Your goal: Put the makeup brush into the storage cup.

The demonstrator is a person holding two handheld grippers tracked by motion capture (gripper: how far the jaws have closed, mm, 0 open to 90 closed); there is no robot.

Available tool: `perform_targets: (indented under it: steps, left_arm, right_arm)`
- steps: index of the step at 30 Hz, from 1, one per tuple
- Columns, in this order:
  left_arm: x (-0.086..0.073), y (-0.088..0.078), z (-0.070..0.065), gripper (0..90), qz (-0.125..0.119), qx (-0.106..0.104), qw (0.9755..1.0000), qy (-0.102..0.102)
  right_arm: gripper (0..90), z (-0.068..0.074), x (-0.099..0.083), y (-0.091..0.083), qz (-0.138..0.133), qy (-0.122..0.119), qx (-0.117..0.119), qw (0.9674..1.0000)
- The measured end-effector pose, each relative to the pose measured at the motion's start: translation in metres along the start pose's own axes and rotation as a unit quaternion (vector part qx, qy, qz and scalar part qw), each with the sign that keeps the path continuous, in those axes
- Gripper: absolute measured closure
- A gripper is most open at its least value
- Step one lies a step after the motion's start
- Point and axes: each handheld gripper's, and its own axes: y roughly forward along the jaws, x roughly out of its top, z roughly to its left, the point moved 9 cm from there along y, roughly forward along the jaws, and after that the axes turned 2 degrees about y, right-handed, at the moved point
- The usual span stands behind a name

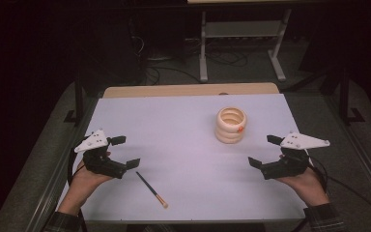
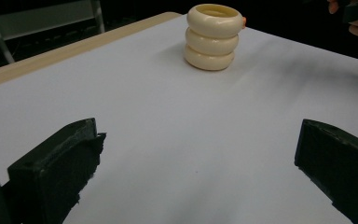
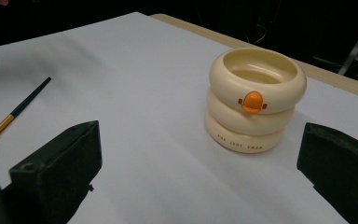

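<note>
The high view looked forward and down over the whole counter [image 1: 183,145] from above. Each claw view sat low, close to the surface, and both faced the ringed holder [image 2: 213,37] from opposite sides.

Upright cream ringed holder [image 3: 256,99], flat brush [image 1: 151,189]

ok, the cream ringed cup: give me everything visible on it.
The cream, glossy, plastic-looking cup shaped like three stacked rings stands upright on the white table surface, toward the far right. Its top is open and looks empty. An orange duck-bill knob with two small orange marks sits on the top ring, and small lettering runs along the bottom ring. Nothing but the table touches it. The thin dark makeup brush lies well apart from it.
</note>
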Motion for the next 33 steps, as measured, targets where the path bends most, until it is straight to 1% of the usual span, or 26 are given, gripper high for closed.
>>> perform_targets:
  steps: [3,8,15,18,21,23,27,30,33]
  left_arm:
    - [0.0002,-0.0004,-0.0001,0.0,0.0,0.0,1.0,0.0]
    - [0.0002,-0.0003,-0.0017,0.0,0.007,-0.006,1.0,0.004]
    - [0.0011,0.0017,-0.006,0.0,0.019,-0.017,0.9996,0.016]
    - [0.0011,0.0022,-0.0064,0.0,0.021,-0.018,0.9995,0.017]
    - [0.0016,0.0029,-0.007,0.0,0.027,-0.021,0.9992,0.019]
    - [0.0023,0.0028,-0.0073,0.0,0.033,-0.023,0.9989,0.025]
    - [0.0031,0.0021,-0.0075,0.0,0.034,-0.026,0.9987,0.027]
    - [0.0038,0.0016,-0.007,0.0,0.04,-0.03,0.9983,0.03]
    - [0.0055,0.0016,-0.0076,0.0,0.047,-0.034,0.9976,0.037]
  right_arm:
    - [0.0,-0.0004,0.0002,-0.0002,-0.001,-0.001,0.0,1.0]
    - [0.0,-0.0007,0.0,-0.0009,0.0,0.0,-0.001,1.0]
    - [0.0,-0.0017,-0.0008,-0.0012,0.001,0.001,-0.002,1.0]
    - [0.0,-0.0018,-0.0011,-0.0012,0.002,0.002,-0.002,1.0]
    - [0.0,-0.0017,-0.0016,-0.0013,0.003,0.003,-0.002,1.0]
    - [0.0,-0.0017,-0.0018,-0.0011,0.004,0.003,-0.002,1.0]
    - [0.0,-0.0017,-0.0018,-0.0007,0.005,0.002,-0.002,1.0]
    - [0.0,-0.0019,-0.0025,-0.0004,0.005,0.001,-0.003,1.0]
    - [0.0,-0.0023,-0.0019,-0.0009,0.004,0.001,-0.003,1.0]
